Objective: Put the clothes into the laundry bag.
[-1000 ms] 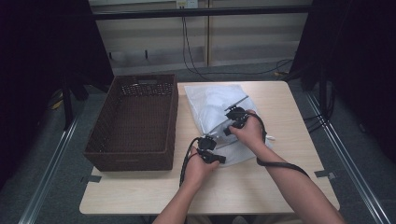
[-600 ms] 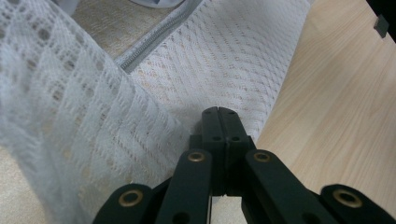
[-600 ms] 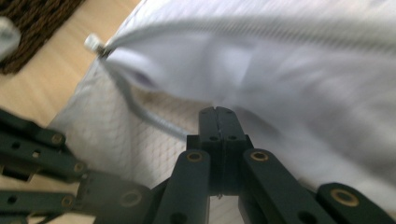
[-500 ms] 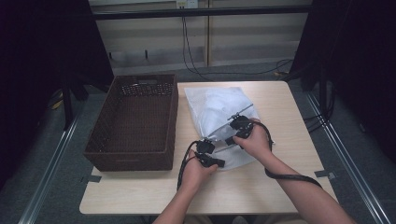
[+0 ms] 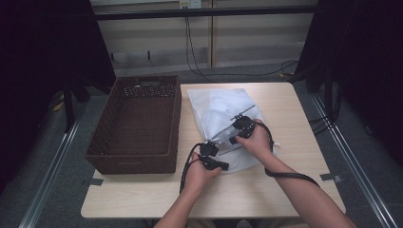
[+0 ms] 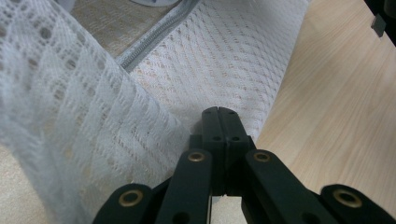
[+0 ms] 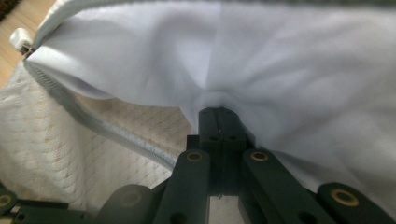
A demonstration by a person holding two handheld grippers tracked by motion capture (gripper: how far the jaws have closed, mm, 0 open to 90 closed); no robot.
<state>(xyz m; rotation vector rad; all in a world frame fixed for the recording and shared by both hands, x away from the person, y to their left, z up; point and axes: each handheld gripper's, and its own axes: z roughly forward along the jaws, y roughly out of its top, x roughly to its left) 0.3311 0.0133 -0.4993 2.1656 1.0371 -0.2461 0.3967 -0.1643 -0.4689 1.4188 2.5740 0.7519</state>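
Left gripper [image 6: 218,112]: jaws fully closed, pinching the white mesh bag [image 6: 219,56] at its near edge. Mesh is pulled up in a fold to the left of the jaws; bag zipper [image 6: 154,35] runs diagonally above them.

Right gripper [image 7: 218,112]: jaws fully closed too, clamped on the smooth white cloth [image 7: 280,60] that sits in the bag's opening. Cloth puckers right at the tips. Zipper track curves past on the left, its slider [image 7: 19,39] at the far upper left, mesh layer lying below it.

High view: left gripper [image 5: 219,164] at the bag's near-left corner, right gripper [image 5: 233,135] further in, over the middle of the bag [image 5: 216,107]. Grippers close together, cables trailing back along my forearms.

Bag lies flat on the wooden table [image 5: 294,114], centre-right. Brown wicker basket [image 5: 138,123] stands just beside the bag's left edge, on the table's left half. Black cables [image 5: 199,52] hang on the wall behind the table.
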